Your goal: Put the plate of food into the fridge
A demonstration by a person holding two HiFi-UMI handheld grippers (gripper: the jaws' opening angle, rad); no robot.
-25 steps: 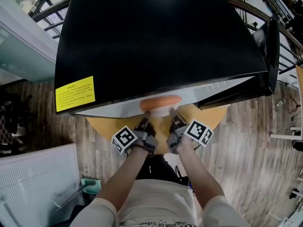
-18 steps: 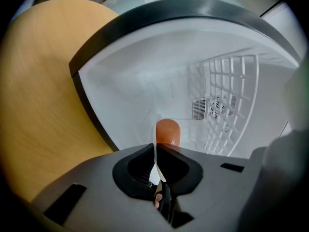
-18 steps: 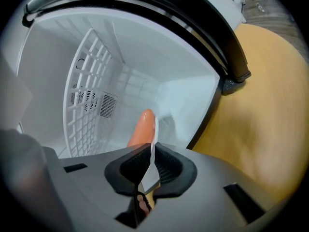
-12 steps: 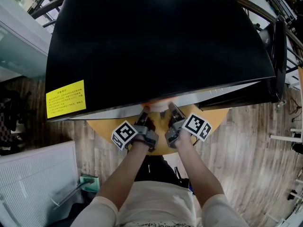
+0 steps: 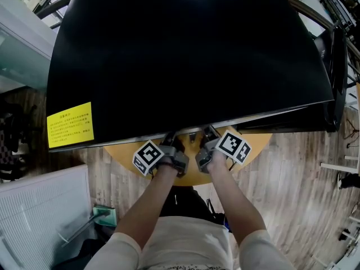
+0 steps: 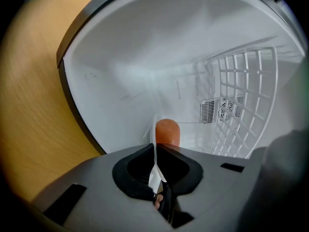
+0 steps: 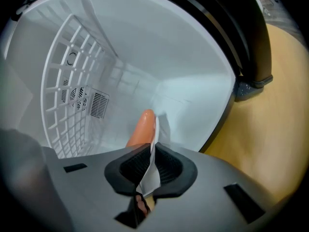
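The plate [image 7: 155, 128] has passed into the fridge [image 5: 185, 55]; my left claw [image 6: 155, 162] and right claw [image 7: 150, 170] each pinch its thin rim, probably stiff and slick, so level.

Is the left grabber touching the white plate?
Touching. The left gripper view shows the left gripper with its jaws shut tight on the thin white rim of the plate, no gap.

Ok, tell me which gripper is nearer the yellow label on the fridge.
Left. Both clamp the plate, but the left gripper sits right of the yellow label at the fridge's front edge; the right gripper is beside it, farther right.
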